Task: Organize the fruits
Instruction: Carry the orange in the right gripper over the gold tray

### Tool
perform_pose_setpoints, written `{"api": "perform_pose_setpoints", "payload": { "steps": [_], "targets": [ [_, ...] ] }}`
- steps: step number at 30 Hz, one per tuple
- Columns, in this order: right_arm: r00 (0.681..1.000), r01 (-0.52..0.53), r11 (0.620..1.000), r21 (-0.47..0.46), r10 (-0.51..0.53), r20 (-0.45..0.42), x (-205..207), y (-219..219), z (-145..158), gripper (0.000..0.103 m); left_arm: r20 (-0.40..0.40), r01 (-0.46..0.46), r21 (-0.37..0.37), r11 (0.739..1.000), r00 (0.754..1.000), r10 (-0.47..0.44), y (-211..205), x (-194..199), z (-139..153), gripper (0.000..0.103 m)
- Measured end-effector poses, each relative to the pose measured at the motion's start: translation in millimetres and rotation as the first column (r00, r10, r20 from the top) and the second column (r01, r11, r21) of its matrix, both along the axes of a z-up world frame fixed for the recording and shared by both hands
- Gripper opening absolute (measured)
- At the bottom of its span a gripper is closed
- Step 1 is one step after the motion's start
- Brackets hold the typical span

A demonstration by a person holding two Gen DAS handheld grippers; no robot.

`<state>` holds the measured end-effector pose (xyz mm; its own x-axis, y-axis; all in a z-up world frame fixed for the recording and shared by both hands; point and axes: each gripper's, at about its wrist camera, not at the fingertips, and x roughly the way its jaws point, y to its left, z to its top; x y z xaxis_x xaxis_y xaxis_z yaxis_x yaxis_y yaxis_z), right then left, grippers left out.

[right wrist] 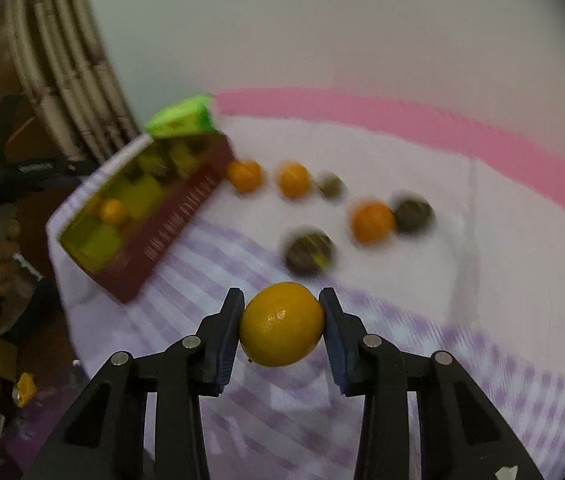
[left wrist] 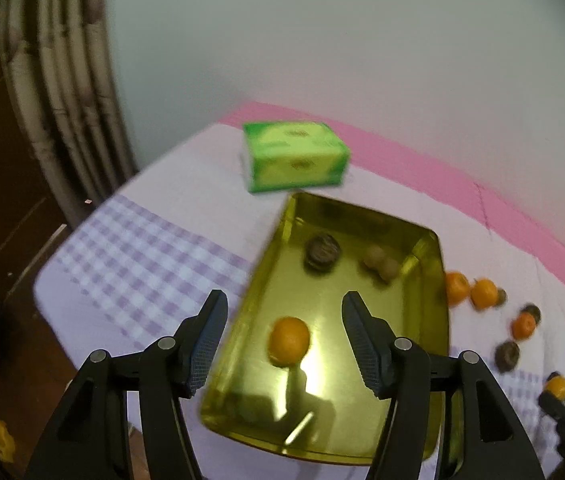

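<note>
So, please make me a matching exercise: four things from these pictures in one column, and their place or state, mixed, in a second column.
Things:
1. right gripper
2. left gripper
3. green box
4. dark round fruit

Place or state:
A. lies inside the gold tray
B. open, above the tray
C. shut on an orange fruit
D. stands on the cloth beyond the tray

Pairs: 1-C, 2-B, 3-D, 4-A
</note>
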<state>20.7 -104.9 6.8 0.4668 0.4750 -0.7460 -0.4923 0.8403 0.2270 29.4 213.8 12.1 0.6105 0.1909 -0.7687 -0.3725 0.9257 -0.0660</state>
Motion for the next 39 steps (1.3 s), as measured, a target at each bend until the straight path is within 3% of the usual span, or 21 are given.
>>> {"api": "perform_pose_setpoints", "payload": {
  "steps": [8, 19, 30, 39],
  "targets": [
    [0.985, -0.174, 0.983, 0.058, 0.173, 0.026, 43, 96, 29, 0.036, -0.001, -0.073, 0.068, 0.995, 0.997, 0.073, 13, -4, 4, 0.060],
    [0.949, -0.294, 0.955, 0.024, 0.295, -0.113, 86, 204, -9, 0.036, 0.005, -0.164, 0.095, 0.982, 0.986, 0.164, 27, -8, 7, 0.063],
    [0.920, -0.337, 0.941, -0.022, 0.325, -0.218, 110, 255, -35, 0.036, -0.007, -0.175, 0.103, 0.979, 0.984, 0.177, 29, -7, 5, 0.072],
    [0.919, -0.325, 0.946, 0.005, 0.317, -0.234, 118, 270, -39, 0.036, -0.024, -0.190, 0.081, 0.978, 0.981, 0.193, 35, -5, 1, 0.073]
  ]
}}
